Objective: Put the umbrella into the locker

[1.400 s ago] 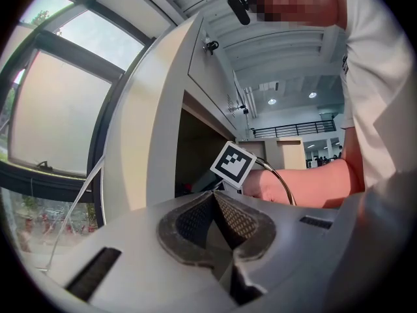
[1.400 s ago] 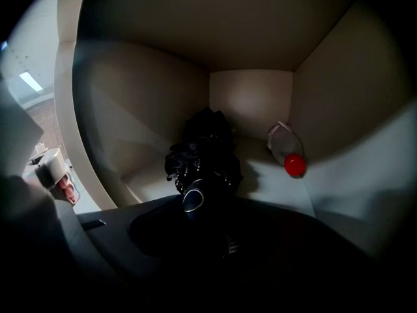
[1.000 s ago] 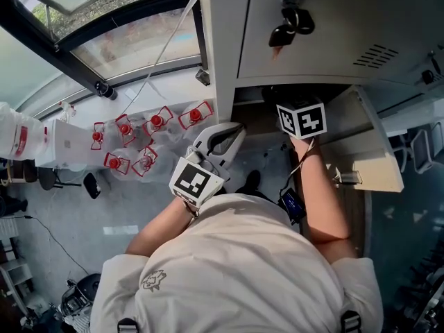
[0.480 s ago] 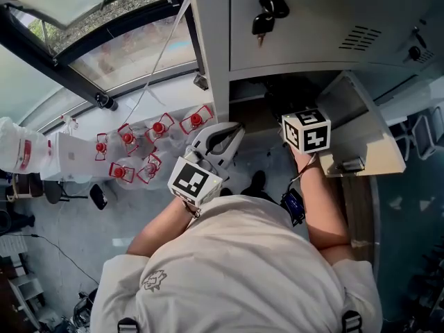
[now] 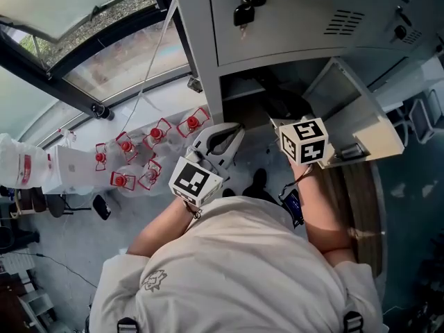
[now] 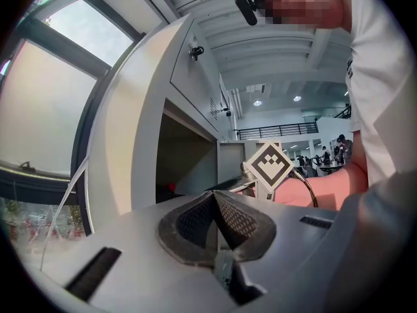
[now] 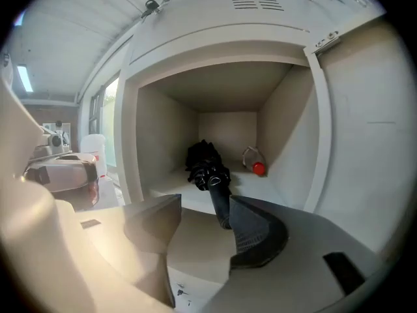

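The black folded umbrella (image 7: 207,165) lies on the floor of the open locker compartment (image 7: 228,103), its handle pointing out at me. My right gripper (image 7: 205,204) is open just in front of the compartment. The handle's end sits between the jaws, close to the right pad (image 7: 254,230), and nothing squeezes it. In the head view the right gripper (image 5: 284,127) hovers at the compartment mouth, and the umbrella (image 5: 276,101) shows only as a dark shape inside. My left gripper (image 5: 232,134) is shut on nothing and held left of the locker (image 6: 150,129).
The locker door (image 5: 354,116) hangs open to the right. A small red-capped item (image 7: 258,168) lies at the compartment's back right. Keys (image 5: 243,5) dangle from the door above. Several red-capped bottles (image 5: 146,158) stand on the floor at left, by a window.
My right gripper has drawn back out of the compartment toward me, leaving the umbrella inside. The left gripper has stayed where it was.
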Tool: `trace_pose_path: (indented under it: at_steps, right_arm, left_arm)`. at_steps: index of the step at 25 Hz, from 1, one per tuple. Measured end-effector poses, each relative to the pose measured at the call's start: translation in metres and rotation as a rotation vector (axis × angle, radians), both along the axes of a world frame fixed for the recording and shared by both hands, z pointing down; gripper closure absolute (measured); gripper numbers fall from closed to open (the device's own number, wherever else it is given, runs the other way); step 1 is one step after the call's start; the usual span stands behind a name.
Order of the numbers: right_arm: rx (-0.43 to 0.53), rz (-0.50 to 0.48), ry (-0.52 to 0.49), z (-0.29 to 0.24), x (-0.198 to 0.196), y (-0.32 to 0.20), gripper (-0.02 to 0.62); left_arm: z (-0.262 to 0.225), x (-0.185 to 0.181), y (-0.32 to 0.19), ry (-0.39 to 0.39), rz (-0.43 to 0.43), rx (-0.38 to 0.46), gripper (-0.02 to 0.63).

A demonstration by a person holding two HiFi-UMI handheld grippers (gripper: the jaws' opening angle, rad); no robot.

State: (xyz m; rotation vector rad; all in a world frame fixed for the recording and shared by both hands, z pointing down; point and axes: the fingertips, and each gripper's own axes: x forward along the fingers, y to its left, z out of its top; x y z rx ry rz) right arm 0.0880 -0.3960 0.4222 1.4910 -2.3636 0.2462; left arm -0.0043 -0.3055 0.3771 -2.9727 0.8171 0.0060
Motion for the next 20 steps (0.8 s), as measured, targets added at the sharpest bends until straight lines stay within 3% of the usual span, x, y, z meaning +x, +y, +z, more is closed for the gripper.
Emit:
trace_pose_path:
  at_steps: [9,13,16,20]
  right_arm:
    - [0.025,0.006,-0.016,-0.002,0.004,0.020,0.365]
    - [0.057,-0.007,-0.010,-0.009,0.004,0.032,0.462]
    - [0.083,-0.078,-0.005,-0.012,-0.003,0.046,0.523]
    - [0.099,-0.183,-0.015,-0.014,-0.006,0.064,0.545]
  left_arm:
    - [-0.002,-0.009,-0.001,0.023,-0.016,-0.001,0.592]
    - [-0.002,-0.012,-0.001,0.033,-0.034,-0.001,0.592]
    - [-0.004,-0.012,0.005,0.041,-0.058,0.003,0.592]
    - [-0.010,-0.006,0.017,0.050,-0.108,0.011,0.592]
